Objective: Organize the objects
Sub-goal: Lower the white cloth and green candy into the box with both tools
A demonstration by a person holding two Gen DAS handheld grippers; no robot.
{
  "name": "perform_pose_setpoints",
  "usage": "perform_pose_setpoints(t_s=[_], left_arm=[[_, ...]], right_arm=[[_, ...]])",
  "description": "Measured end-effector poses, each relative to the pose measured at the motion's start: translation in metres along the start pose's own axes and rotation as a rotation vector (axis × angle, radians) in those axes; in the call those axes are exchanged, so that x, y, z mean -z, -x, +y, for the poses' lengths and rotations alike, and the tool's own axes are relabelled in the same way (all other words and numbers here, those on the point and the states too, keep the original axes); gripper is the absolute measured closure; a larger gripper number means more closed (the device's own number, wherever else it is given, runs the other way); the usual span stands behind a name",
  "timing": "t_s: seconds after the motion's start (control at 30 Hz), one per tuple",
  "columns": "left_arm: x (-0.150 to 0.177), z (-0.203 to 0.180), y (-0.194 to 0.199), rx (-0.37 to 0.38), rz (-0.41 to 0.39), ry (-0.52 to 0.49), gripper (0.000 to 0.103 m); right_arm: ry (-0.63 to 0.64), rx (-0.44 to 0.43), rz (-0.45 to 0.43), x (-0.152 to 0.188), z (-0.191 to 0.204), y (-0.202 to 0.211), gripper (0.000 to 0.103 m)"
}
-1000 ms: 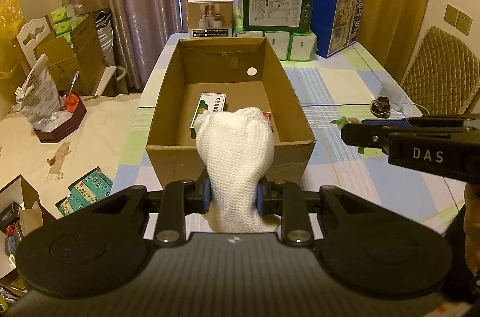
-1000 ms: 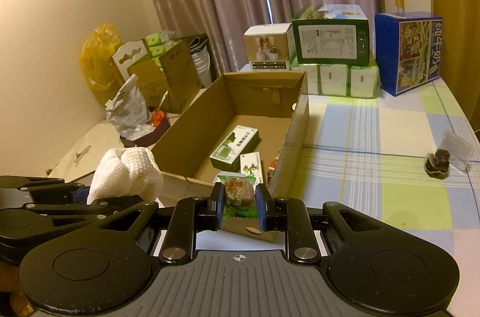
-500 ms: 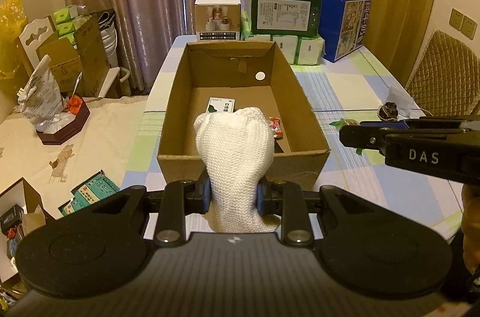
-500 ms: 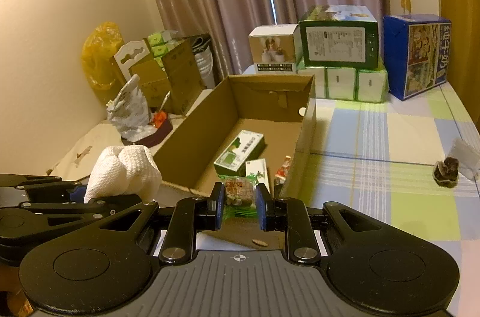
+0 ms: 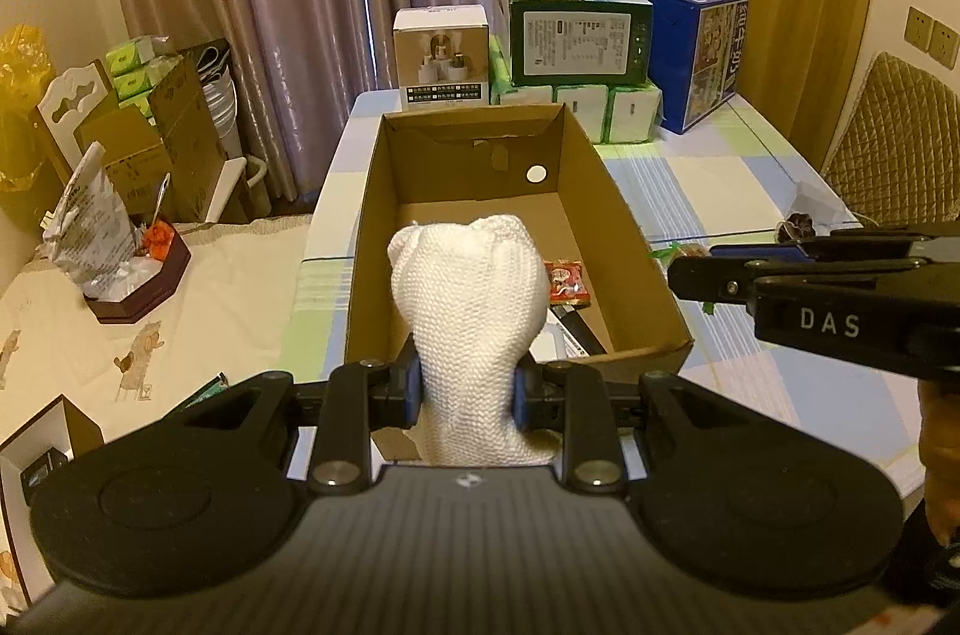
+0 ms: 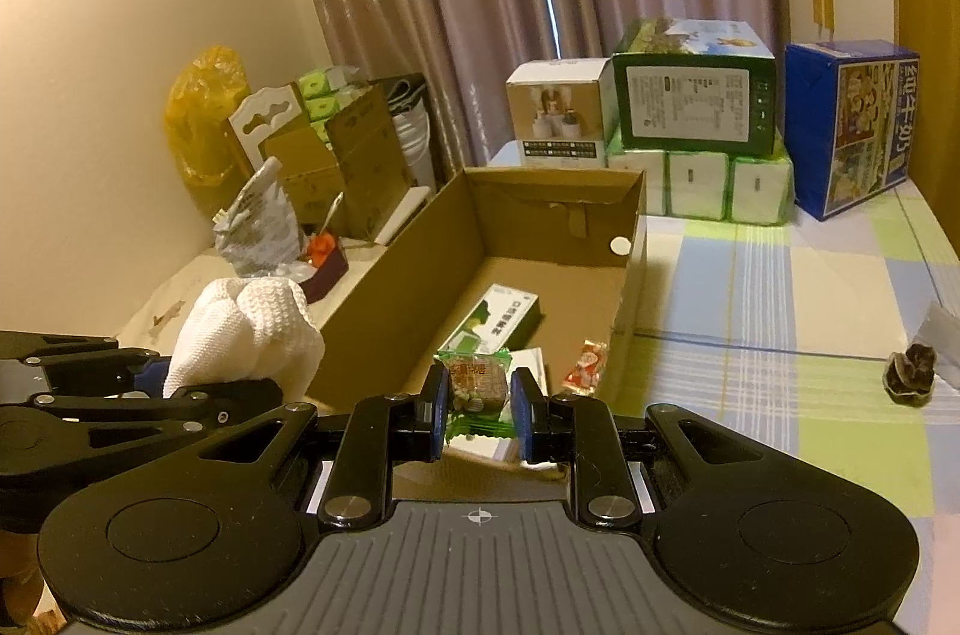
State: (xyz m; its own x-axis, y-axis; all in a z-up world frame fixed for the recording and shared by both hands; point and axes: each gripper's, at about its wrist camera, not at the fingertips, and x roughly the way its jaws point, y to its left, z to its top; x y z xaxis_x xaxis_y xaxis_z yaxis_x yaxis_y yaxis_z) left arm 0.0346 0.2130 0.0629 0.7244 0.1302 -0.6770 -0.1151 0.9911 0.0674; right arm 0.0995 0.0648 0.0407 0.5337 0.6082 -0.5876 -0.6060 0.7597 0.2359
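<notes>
My left gripper (image 5: 468, 389) is shut on a white knitted cloth (image 5: 468, 299), held upright over the near end of the open cardboard box (image 5: 636, 239). My right gripper (image 6: 478, 410) is shut on a green snack packet (image 6: 477, 386), above the box's (image 6: 420, 239) near edge. Inside the box lie a green-and-white carton (image 6: 501, 323) and a red candy wrapper (image 6: 585, 365), also seen in the left wrist view as the red wrapper (image 5: 564, 281). The cloth (image 6: 252, 329) and the left gripper (image 6: 132, 389) show at the left of the right wrist view.
Stacked boxes (image 5: 570, 29), tissue packs (image 5: 606, 119) and a blue carton (image 5: 699, 53) stand at the table's far end. A small dark object (image 6: 912, 380) lies on the checked tablecloth (image 6: 780, 305) to the right. A chair (image 5: 894, 137) is at right; clutter (image 5: 120, 245) fills the left.
Both grippers have risen and moved forward over the box's near edge, each still holding its item. More of the box floor shows.
</notes>
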Motion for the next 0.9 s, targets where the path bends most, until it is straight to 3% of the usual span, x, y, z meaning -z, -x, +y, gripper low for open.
perform_pose_setpoints(t_s=[0.9], left_arm=[[-0.043,0.014,-0.048,0.023,0.021,-0.058,0.08]], right_arm=[[0.002,0.035,0.013,-0.035,-0.018,-0.04,0.084]])
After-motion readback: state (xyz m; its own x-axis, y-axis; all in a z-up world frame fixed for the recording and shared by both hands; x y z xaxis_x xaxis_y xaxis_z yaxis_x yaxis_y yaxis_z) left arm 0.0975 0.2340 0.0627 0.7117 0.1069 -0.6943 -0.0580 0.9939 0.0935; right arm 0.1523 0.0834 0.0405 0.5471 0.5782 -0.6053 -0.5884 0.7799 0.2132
